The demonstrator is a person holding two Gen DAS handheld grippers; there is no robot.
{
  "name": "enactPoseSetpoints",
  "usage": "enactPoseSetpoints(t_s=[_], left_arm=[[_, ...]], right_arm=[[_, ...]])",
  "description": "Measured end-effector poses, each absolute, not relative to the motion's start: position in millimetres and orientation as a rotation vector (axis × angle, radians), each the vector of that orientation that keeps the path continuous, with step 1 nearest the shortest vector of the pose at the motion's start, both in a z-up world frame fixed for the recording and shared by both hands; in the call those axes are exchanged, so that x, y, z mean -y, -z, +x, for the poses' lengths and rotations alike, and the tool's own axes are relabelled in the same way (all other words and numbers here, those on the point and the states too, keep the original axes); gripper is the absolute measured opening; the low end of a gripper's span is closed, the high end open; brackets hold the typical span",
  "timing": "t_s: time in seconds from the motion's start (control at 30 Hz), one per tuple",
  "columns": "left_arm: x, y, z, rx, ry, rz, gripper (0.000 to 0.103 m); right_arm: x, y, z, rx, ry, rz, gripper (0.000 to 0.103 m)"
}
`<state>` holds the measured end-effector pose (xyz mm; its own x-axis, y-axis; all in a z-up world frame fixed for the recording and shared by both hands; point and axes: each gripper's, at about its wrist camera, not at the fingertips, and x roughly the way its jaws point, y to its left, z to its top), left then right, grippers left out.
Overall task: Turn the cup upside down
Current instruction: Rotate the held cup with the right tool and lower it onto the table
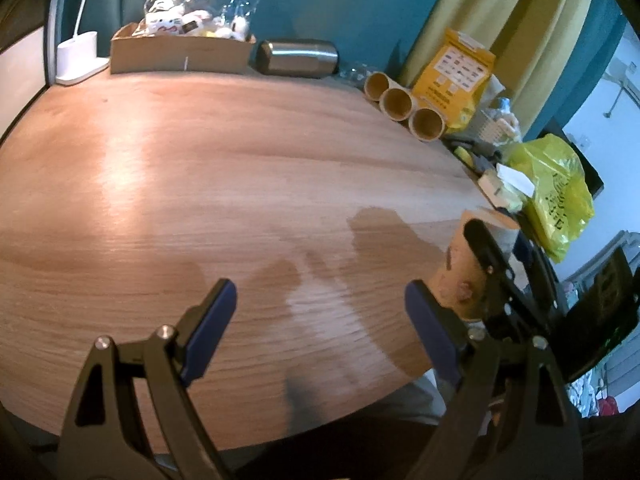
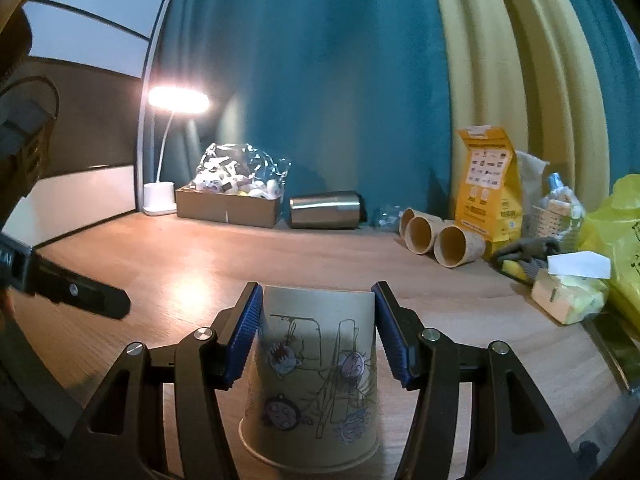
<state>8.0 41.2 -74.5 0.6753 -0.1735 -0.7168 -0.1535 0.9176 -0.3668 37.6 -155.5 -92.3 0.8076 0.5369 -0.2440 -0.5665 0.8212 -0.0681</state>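
A paper cup (image 2: 316,376) with cartoon drawings stands upside down, rim on the wooden table (image 2: 200,264). My right gripper (image 2: 318,336) has its blue pads on both sides of the cup's upper part, touching or nearly touching it. In the left wrist view the same cup (image 1: 460,276) shows at the right, partly behind a black finger of the right gripper. My left gripper (image 1: 320,332) is open and empty, hovering over the table near its front edge, to the left of the cup.
Along the back stand a lit white lamp (image 2: 178,100), a cardboard box of toys (image 2: 228,204), a steel tumbler on its side (image 2: 326,210), three cardboard tubes (image 2: 440,240), a yellow pouch (image 2: 488,184), a tissue pack (image 2: 568,292) and a yellow bag (image 2: 616,232).
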Motion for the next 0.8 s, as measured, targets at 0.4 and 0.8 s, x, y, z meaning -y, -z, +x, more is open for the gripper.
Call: enactPoseSetpoints(t_s=[0.4, 0.8], left_arm=[[-54, 79, 8, -0.835, -0.021, -0.431, 0.087], [-39, 76, 5, -0.818, -0.014, -0.385, 0.087]], right_arm=[[139, 95, 47, -0.259, -0.638, -0.138, 0.059], [146, 102, 37, -0.329, -0.604, -0.177, 0.066]])
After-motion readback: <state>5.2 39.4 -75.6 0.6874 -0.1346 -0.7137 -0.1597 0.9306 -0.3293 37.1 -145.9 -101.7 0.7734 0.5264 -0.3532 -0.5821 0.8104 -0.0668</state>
